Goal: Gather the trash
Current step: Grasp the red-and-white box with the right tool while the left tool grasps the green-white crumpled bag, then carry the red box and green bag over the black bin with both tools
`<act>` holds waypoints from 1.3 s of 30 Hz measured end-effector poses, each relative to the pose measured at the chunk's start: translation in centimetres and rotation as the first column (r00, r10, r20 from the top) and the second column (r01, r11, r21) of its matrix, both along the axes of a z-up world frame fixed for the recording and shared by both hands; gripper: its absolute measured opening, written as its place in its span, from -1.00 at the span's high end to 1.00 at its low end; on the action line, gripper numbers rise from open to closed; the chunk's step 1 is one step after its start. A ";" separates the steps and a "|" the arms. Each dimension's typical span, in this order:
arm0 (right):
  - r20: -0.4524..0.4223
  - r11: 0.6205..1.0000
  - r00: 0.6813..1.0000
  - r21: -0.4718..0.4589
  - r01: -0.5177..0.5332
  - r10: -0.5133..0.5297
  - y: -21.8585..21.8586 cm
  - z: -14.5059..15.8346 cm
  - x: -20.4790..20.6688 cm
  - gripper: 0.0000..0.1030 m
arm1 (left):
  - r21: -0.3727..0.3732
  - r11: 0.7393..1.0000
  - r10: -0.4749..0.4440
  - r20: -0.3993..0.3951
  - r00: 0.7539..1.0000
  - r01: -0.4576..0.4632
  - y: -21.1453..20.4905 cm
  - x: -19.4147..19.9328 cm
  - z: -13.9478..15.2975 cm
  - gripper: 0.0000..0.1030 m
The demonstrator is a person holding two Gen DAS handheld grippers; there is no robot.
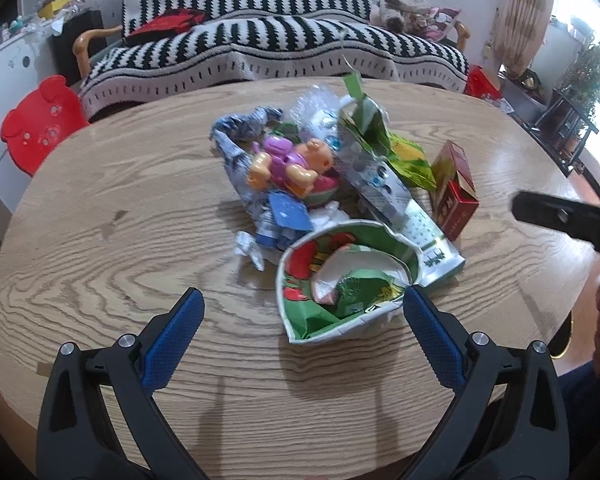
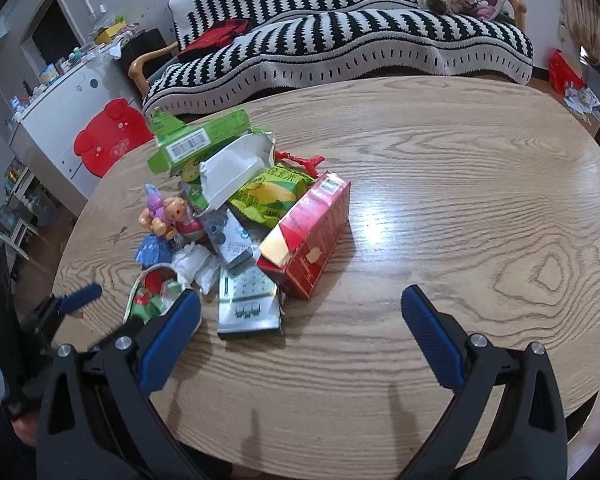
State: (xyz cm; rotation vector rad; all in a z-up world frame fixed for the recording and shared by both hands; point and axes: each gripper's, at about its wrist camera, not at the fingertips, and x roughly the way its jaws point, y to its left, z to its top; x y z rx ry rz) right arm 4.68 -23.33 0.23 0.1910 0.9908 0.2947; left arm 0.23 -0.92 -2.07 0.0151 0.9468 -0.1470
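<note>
Both grippers hung over the near edge of the table (image 1: 100, 264), and the trash sat heaped in one pile near the middle. No bin showed in either view, so where the stuff was bound for could not be told.

The left gripper (image 1: 302, 314) had its blue pads spread wide, nothing between them. It pointed at the torn cup (image 1: 342, 280), the nearest piece, which lay on its side with its mouth toward the camera. The right-hand pad sat just beside the cup's rim; whether it touched could not be told. That spread looked like a setup for taking the crumpled rim.

The right gripper (image 2: 300, 314) was open just as wide and empty, poised over bare wood near the red box (image 2: 312, 232). The box lay tipped on its side at the pile's right flank, one flap open, apart from the pads. It looked like the natural pick for that hand, being the outermost thing there.

Deeper in the pile lay a silver carton (image 2: 248, 304) flat on the wood, a green box (image 2: 196, 140) propped on top at the back, a yellow-green wrapper (image 2: 276, 194) under it, and white tissue (image 2: 198, 268) wadded by the cup. A doll (image 1: 292, 164) rested on the heap; a toy, by the look of it, not trash, and probably one to leave.

Nothing seemed collected yet; the job looked barely begun.
</note>
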 end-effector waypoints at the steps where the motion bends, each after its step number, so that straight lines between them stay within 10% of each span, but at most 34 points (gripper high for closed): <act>1: -0.009 1.000 1.000 0.010 0.009 -0.008 0.1 -0.2 0.5 -0.89 | -0.010 1.000 -0.007 -0.010 1.000 0.007 -0.2 0.1 -0.2 -0.88; 11: -0.110 0.995 0.992 0.063 0.074 -0.066 1.2 -2.5 5.0 -0.86 | -0.046 0.999 -0.030 -0.027 0.999 0.028 -1.5 0.8 -1.0 -0.88; 20: -0.156 0.997 0.986 0.028 0.071 -0.066 1.3 -4.4 5.9 -0.05 | -0.052 0.999 -0.005 -0.072 0.997 0.002 -1.3 1.9 -2.3 -0.88; 21: -0.162 0.997 0.985 0.034 0.071 -0.064 1.2 -4.6 5.9 0.26 | -0.045 0.999 -0.006 -0.065 0.998 0.003 -1.4 2.0 -2.3 -0.84; 26: -0.153 0.994 0.986 0.073 0.076 -0.064 -0.2 -4.0 5.0 0.54 | -0.056 0.998 -0.012 -0.048 0.999 0.009 -1.5 1.8 -1.9 -0.21; 27: -0.151 0.993 0.987 0.090 0.076 -0.062 -0.6 -3.8 4.7 0.54 | -0.054 0.999 -0.009 -0.042 0.999 0.007 -1.6 1.7 -1.8 0.31; 39: -0.070 0.974 0.988 0.173 0.148 -0.138 -8.1 -0.3 0.8 0.55 | -0.013 1.000 -0.016 0.060 0.998 0.017 -4.2 0.4 1.8 0.38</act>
